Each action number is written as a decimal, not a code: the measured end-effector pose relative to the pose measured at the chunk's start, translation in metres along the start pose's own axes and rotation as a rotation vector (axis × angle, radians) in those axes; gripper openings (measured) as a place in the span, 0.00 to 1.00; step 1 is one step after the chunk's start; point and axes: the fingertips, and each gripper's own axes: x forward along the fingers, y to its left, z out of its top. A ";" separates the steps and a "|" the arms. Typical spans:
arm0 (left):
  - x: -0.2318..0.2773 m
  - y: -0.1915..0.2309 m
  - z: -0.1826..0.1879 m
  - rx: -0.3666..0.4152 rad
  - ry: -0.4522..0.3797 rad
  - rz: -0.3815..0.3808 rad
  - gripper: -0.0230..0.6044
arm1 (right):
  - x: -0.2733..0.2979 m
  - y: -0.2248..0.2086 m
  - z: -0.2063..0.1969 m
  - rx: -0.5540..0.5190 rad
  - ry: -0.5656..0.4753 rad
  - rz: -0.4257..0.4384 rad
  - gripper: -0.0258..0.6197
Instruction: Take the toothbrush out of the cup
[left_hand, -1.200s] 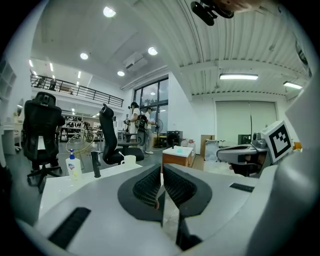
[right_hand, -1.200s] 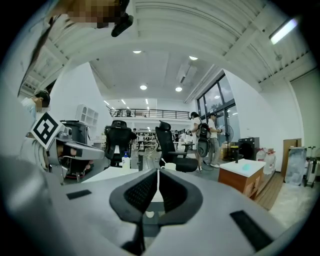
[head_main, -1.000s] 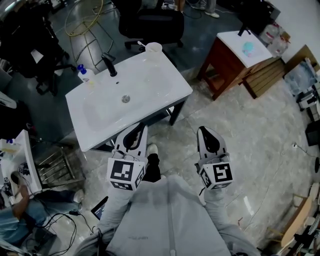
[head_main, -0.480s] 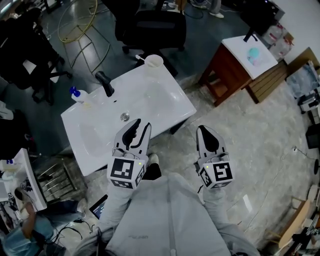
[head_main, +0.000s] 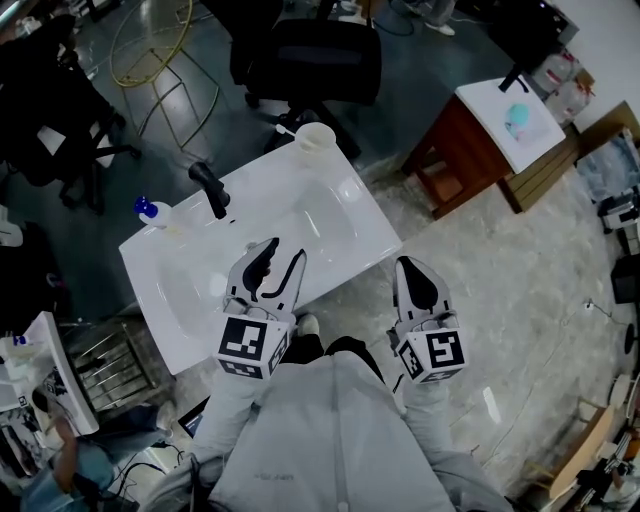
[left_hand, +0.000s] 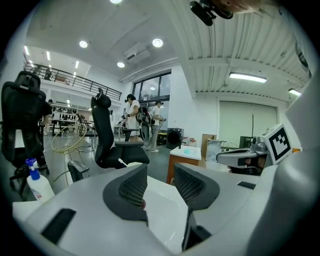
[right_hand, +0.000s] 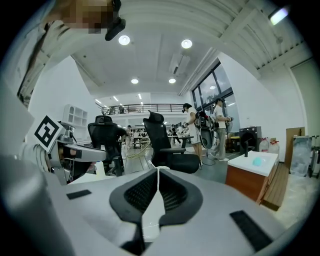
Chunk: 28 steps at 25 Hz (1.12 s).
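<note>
White sink (head_main: 352, 205): it sits slantwise in the centre of the head view. Its near long edge runs from lower left up to middle right, and pale stone floor (head_main: 520, 290) lies past its right corner.
Cup (head_main: 315, 139): one, standing on the sink's far corner at upper centre, close to both rim edges.
Toothbrush (head_main: 284, 128): one, in the cup, its head leaning out to the left over the rim.
Faucet (head_main: 210, 186): one, black, on the far edge left of centre.
Soap bottle (head_main: 150, 211): one, blue pump, on the rim left of the faucet.
Room to move: the smooth bowl stretches between the left gripper and the cup, with the faucet off to the left. A black chair (head_main: 318, 58) stands just behind the cup's corner and a brown side table (head_main: 470, 135) at upper right, well apart from the sink.
Grippers: two.
Left gripper (head_main: 271, 252): its tips are over the sink's near edge, well short of the cup. The jaws have just been opening and stand partly apart, holding and touching nothing.
Right gripper (head_main: 413, 266): it is over the floor right of the sink, jaws closed together, holding nothing.
</note>
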 end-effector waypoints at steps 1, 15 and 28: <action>0.003 0.004 -0.001 -0.003 0.003 0.001 0.31 | 0.003 -0.002 0.000 0.003 0.001 -0.006 0.08; 0.067 0.035 0.004 -0.049 0.005 0.090 0.31 | 0.080 -0.044 0.008 -0.014 0.018 0.085 0.08; 0.148 0.078 0.041 -0.116 -0.029 0.298 0.31 | 0.203 -0.067 0.047 -0.070 0.015 0.387 0.08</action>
